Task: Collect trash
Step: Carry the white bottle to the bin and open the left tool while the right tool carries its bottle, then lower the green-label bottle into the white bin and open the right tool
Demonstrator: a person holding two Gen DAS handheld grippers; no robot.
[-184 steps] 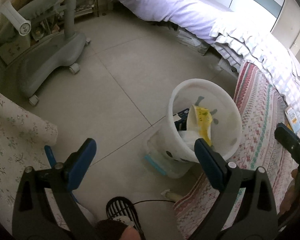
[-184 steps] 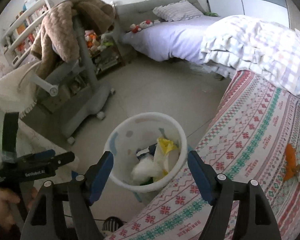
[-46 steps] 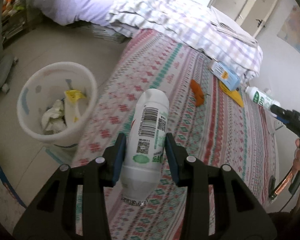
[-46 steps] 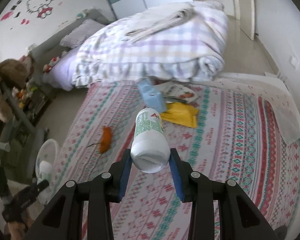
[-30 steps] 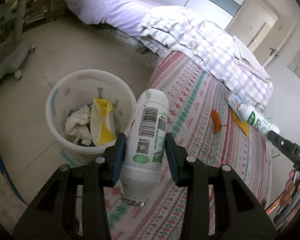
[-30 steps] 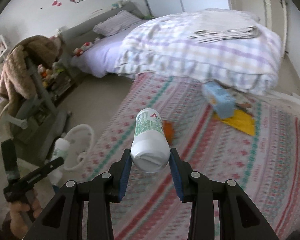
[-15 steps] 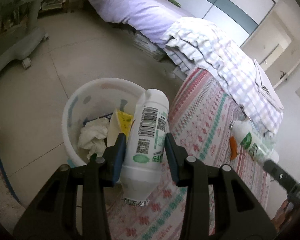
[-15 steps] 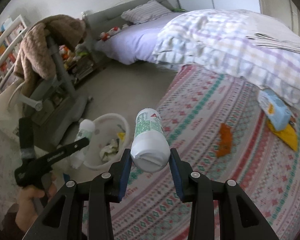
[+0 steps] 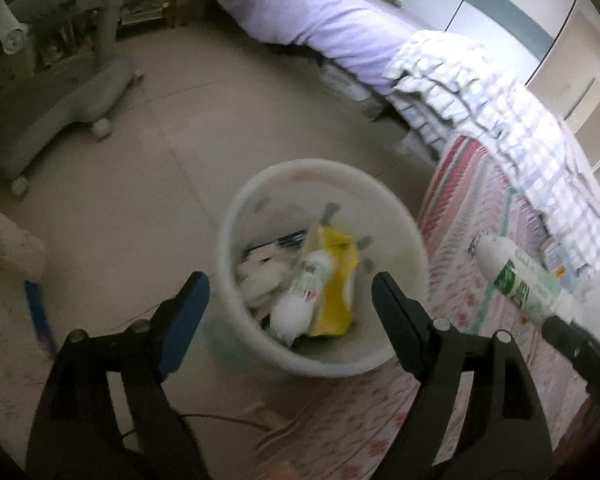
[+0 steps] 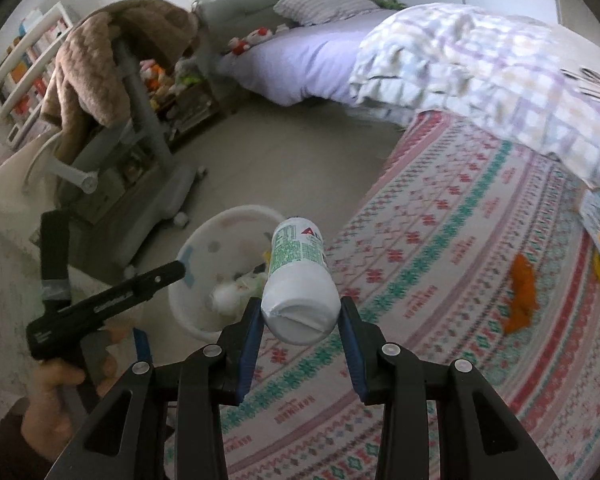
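My left gripper (image 9: 286,300) hangs over the white bin (image 9: 260,344), jaws just opened wide, nothing btwn them. The released bottle (image 9: 300,300) lies in the bin below, against a yellow packet (image 9: 338,280). My right gripper (image 10: 299,316) clamps a 2nd white bottle (image 10: 299,280) w/ green label, base toward cam, above the patterned bed cover (image 10: 440,248), just beside the bin.

My right gripper (image 10: 300,320) clamps a white green-labelled plastic bottle (image 10: 299,284); the round white plastic bin (image 10: 204,248) sits beyond, left.
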